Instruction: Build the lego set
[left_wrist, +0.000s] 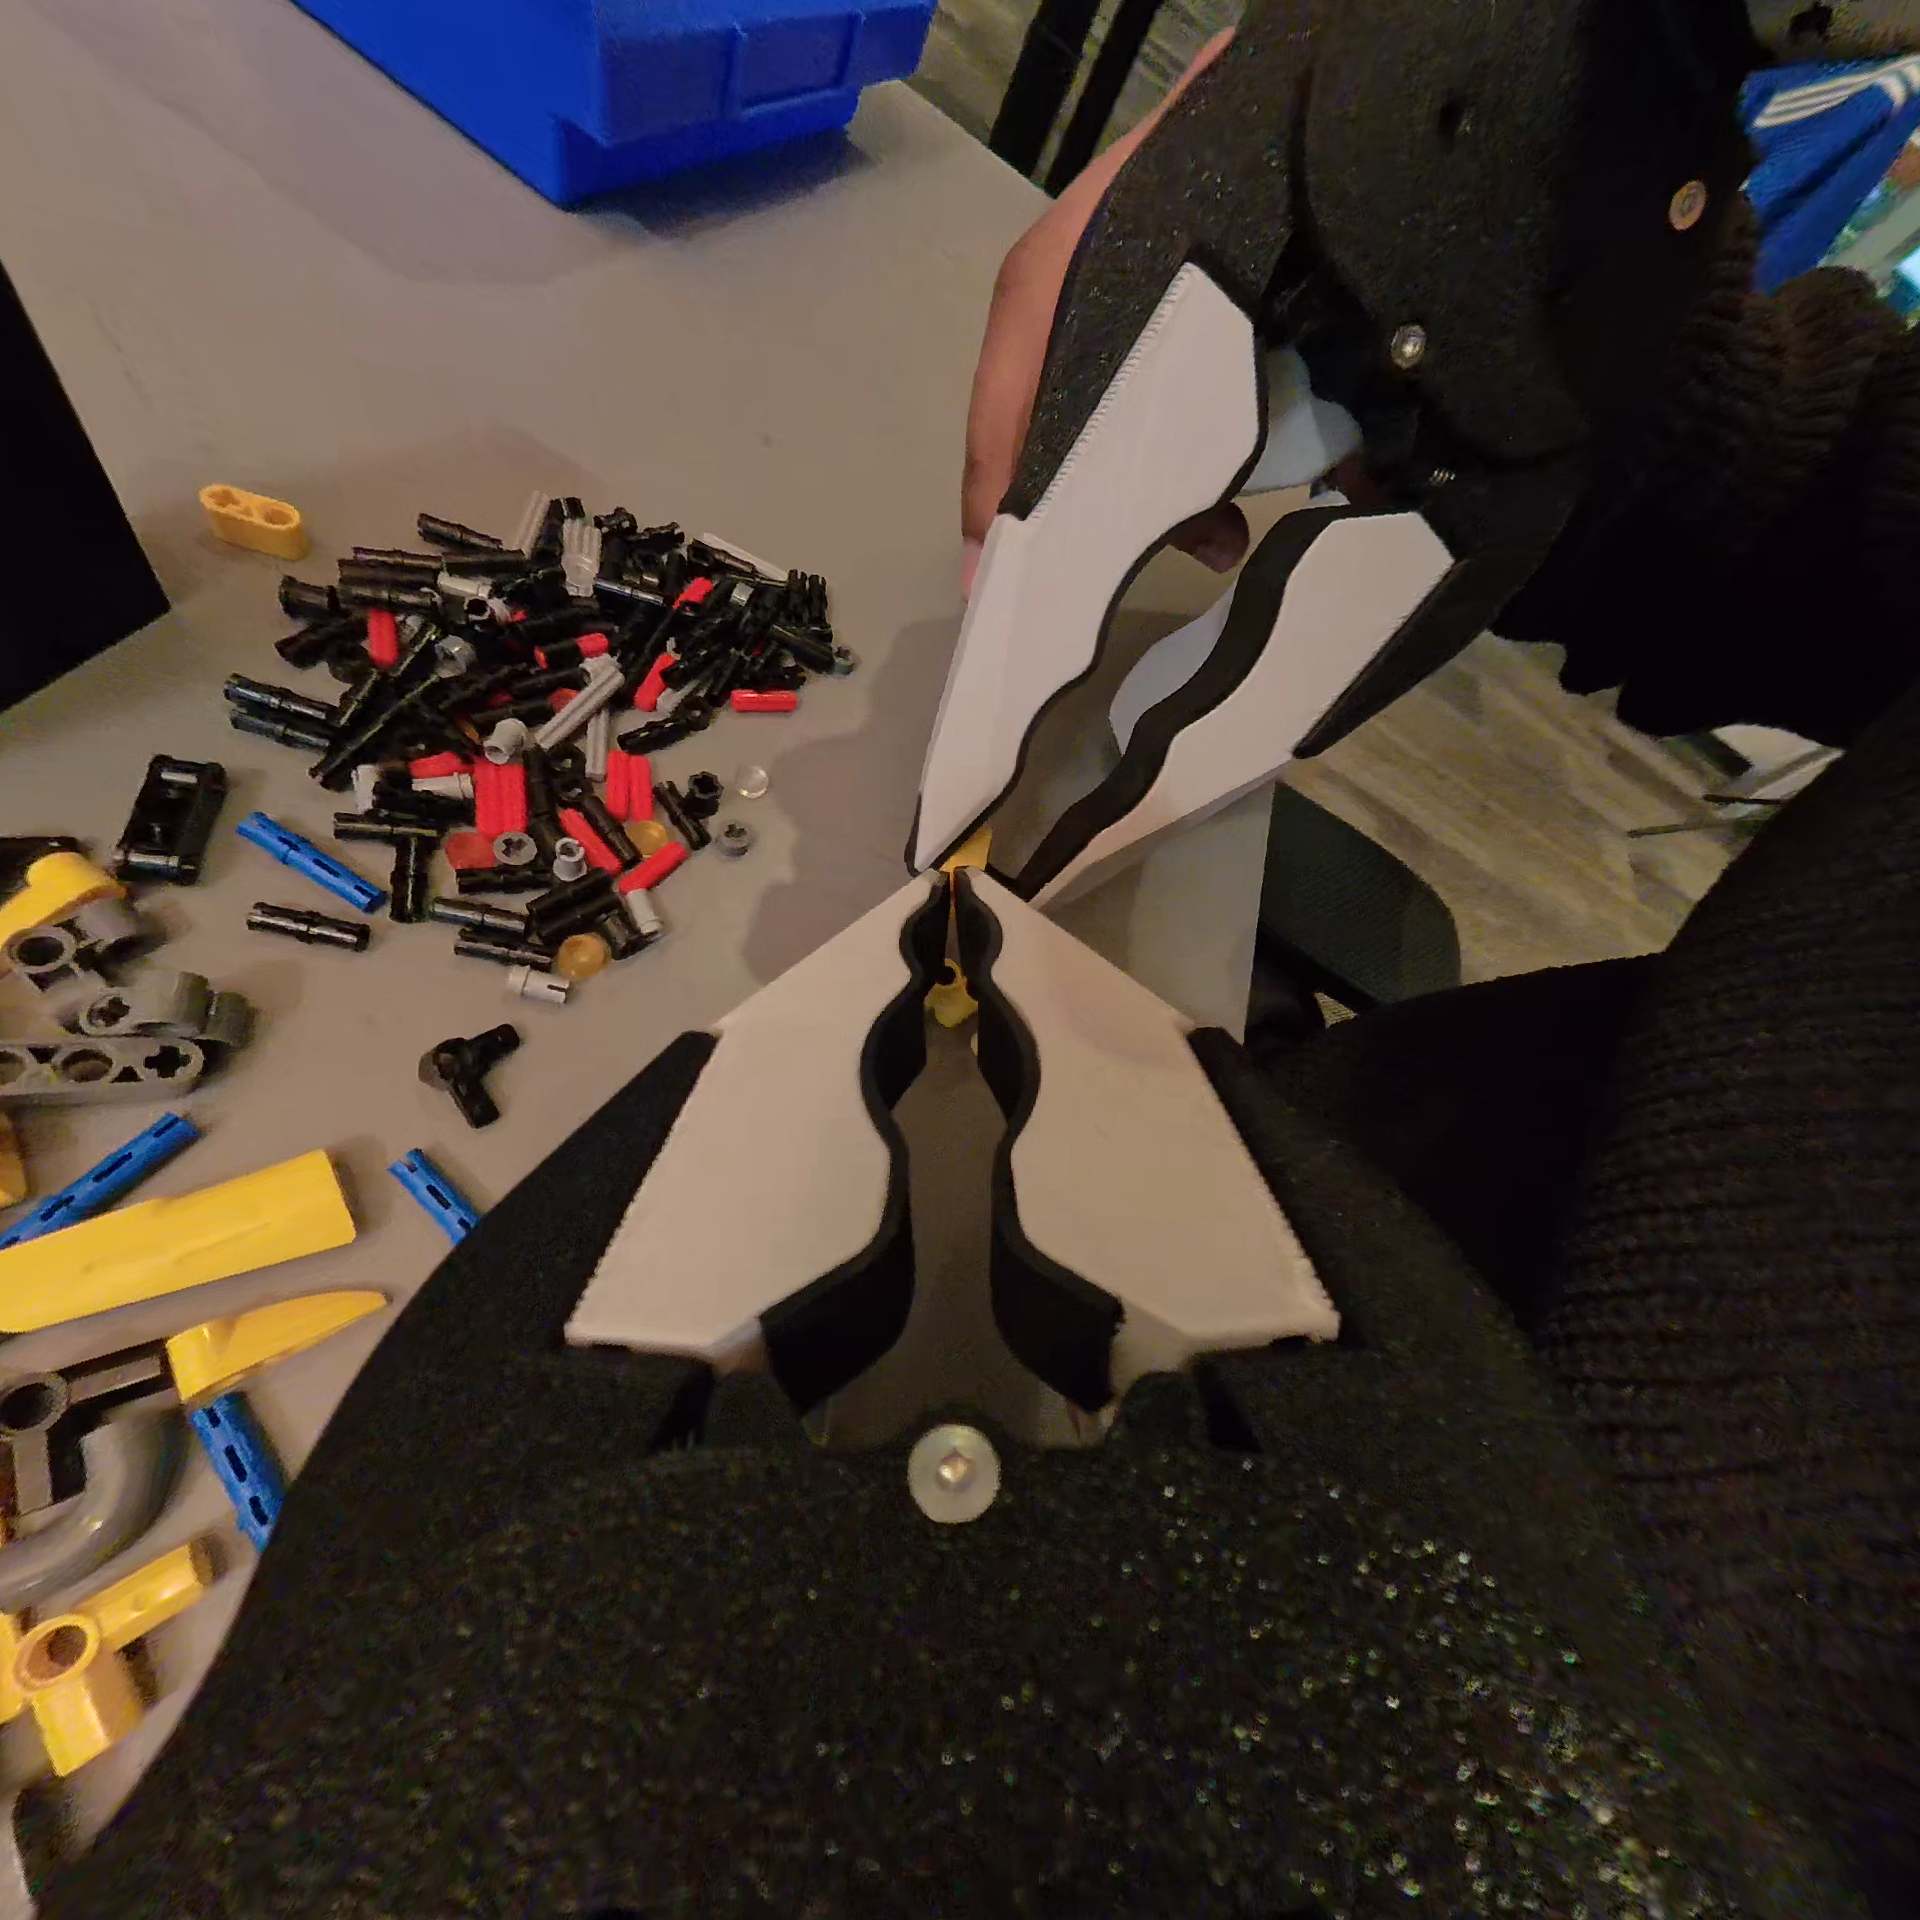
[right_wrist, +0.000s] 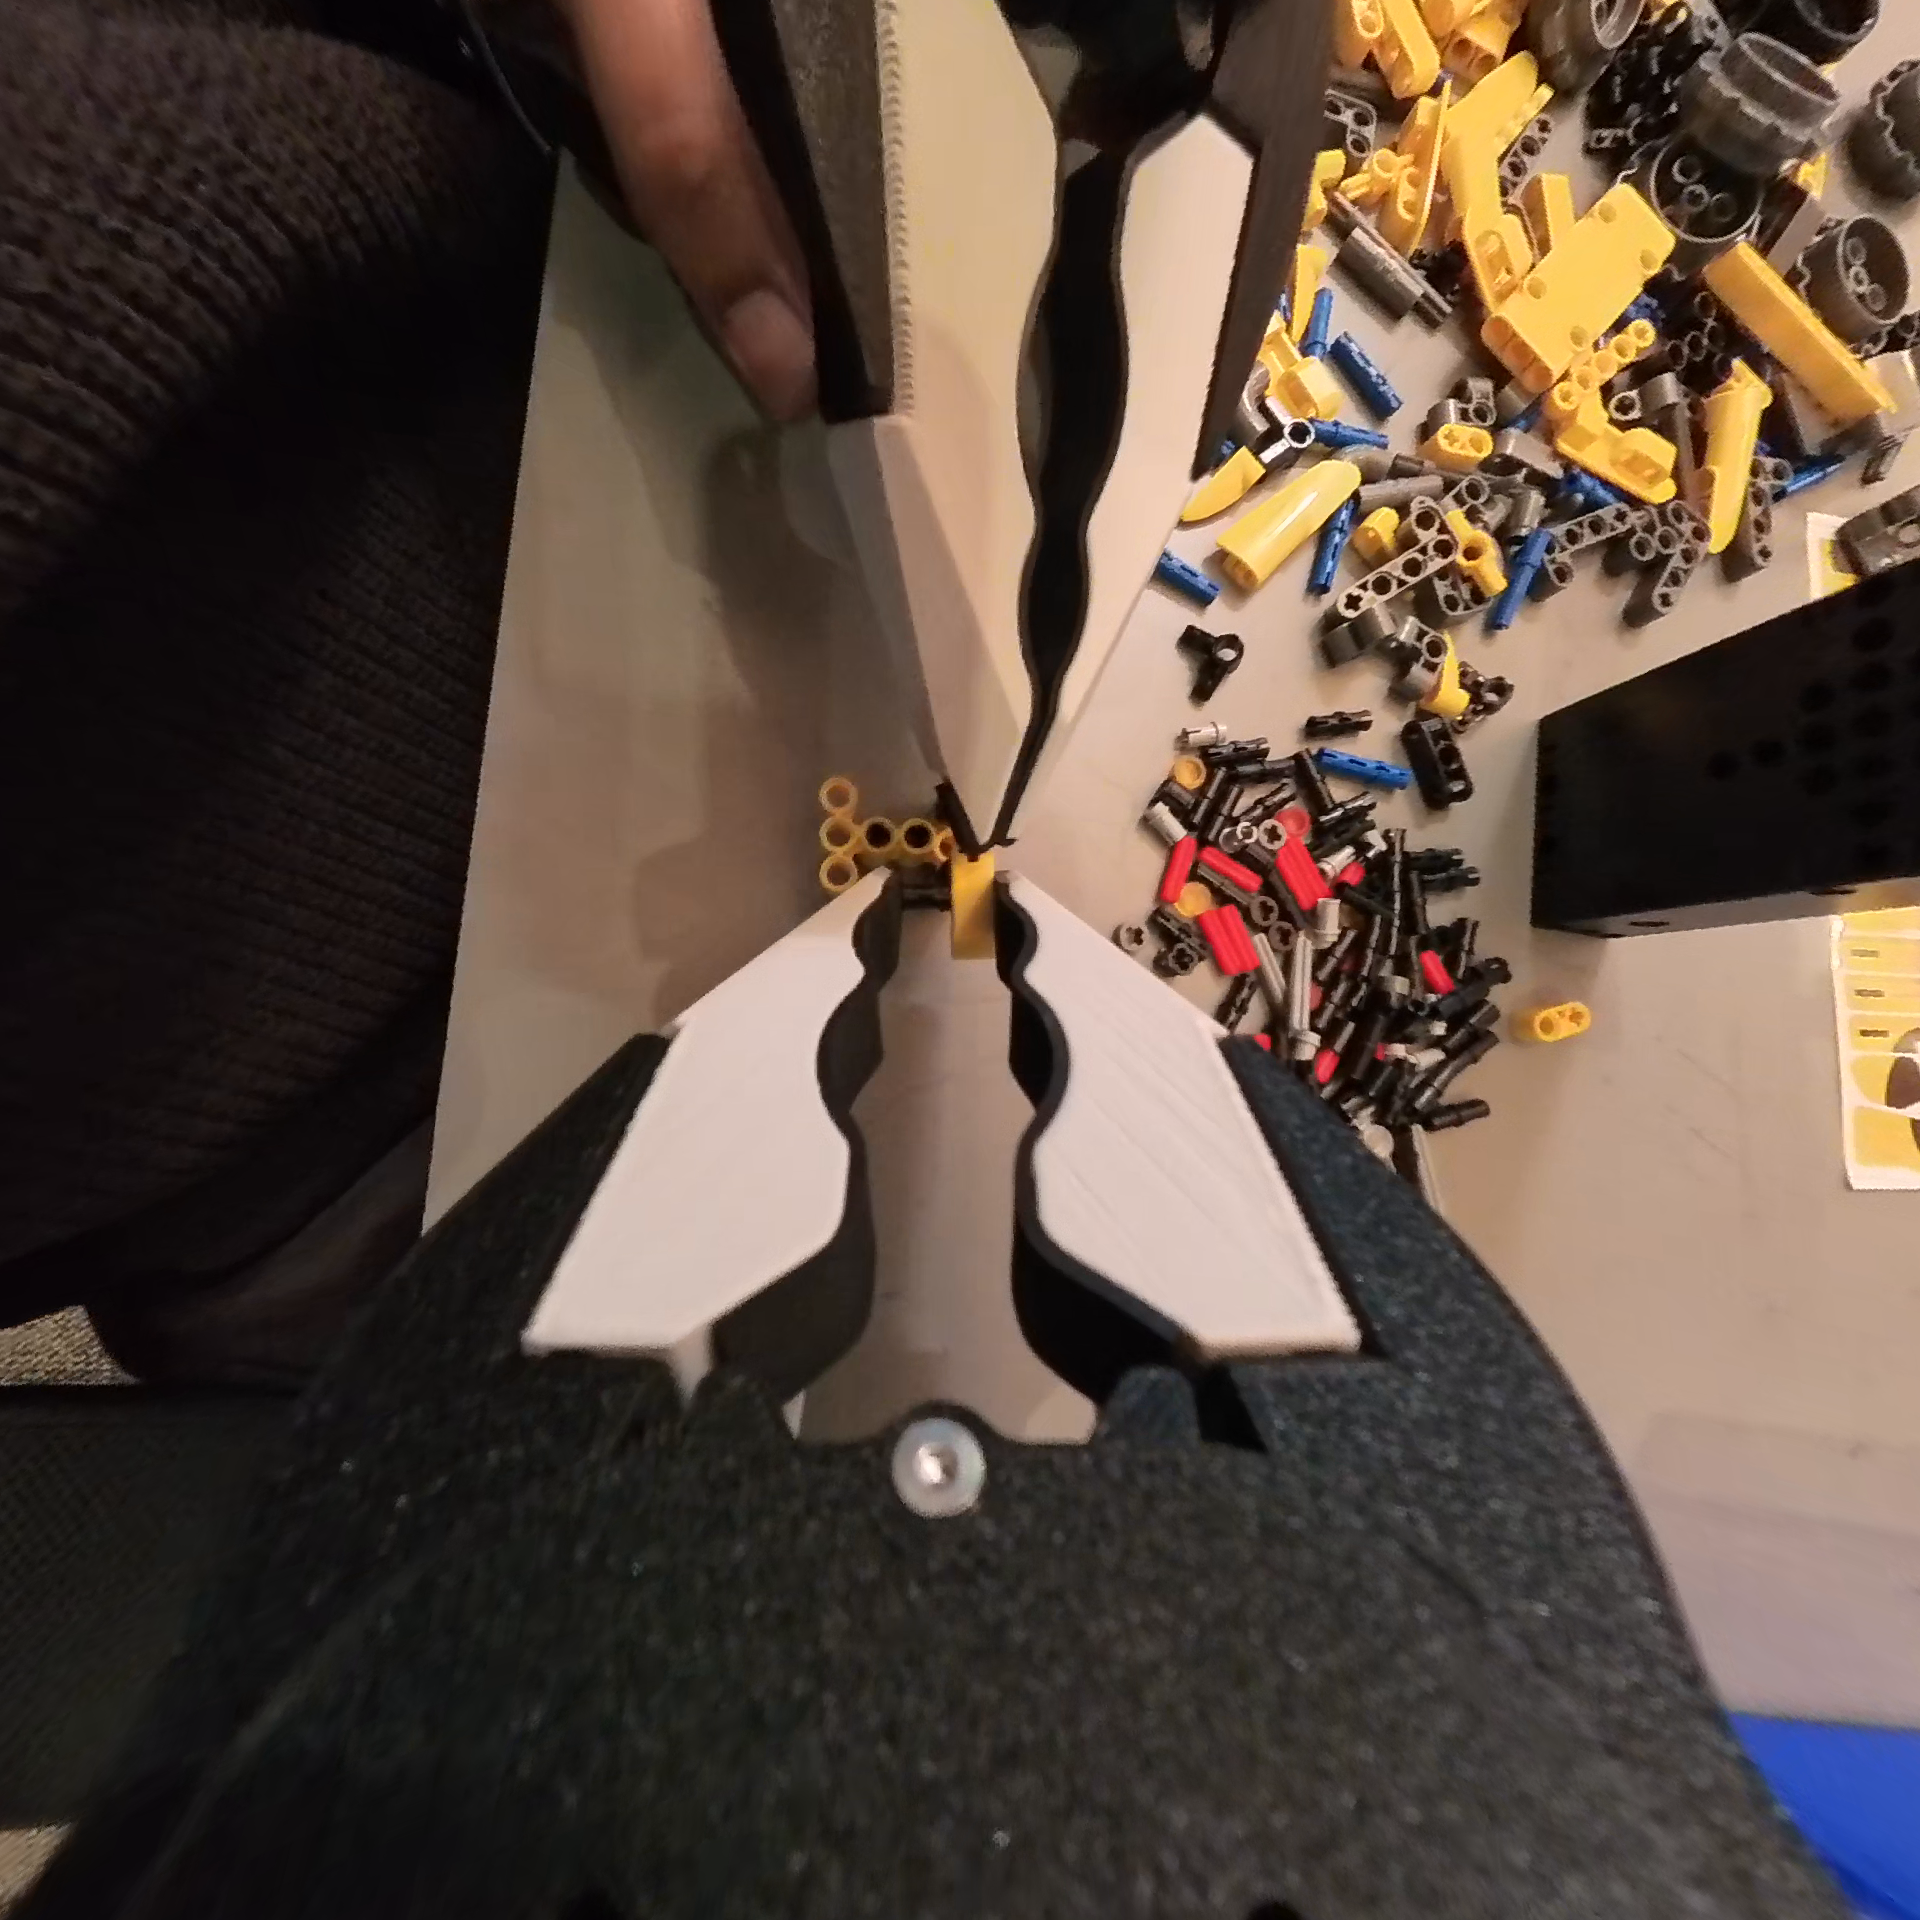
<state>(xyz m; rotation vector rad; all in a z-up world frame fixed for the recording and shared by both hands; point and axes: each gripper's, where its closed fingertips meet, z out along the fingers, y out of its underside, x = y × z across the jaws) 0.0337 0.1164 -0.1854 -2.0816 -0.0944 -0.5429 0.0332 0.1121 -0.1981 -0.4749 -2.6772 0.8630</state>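
Observation:
My left gripper (left_wrist: 951, 883) and my right gripper (right_wrist: 945, 883) meet tip to tip above the table's near edge. The right gripper is shut on a small yellow piece (right_wrist: 971, 909) with a black pin (right_wrist: 920, 894) beside it. A yellow holed beam (right_wrist: 873, 836) sticks out to the left of the tips. The left gripper (right_wrist: 977, 826) comes down from above with its fingers closed, the tips pressing on the top of the same yellow piece (left_wrist: 948, 997). In the left wrist view the right gripper (left_wrist: 971, 868) reaches in from the upper right. How the yellow parts join is hidden by the fingers.
A heap of black, red and grey pins (left_wrist: 540, 707) lies on the grey table (left_wrist: 623, 364). Yellow and grey beams (right_wrist: 1558, 312) and blue axles spread beyond it. A blue bin (left_wrist: 623, 83), a black box (right_wrist: 1745, 800) and a printed sheet (right_wrist: 1881, 1060) stand around. A black sleeve (right_wrist: 208, 623) is close by. Less than 4 cm separates the two grippers' tips.

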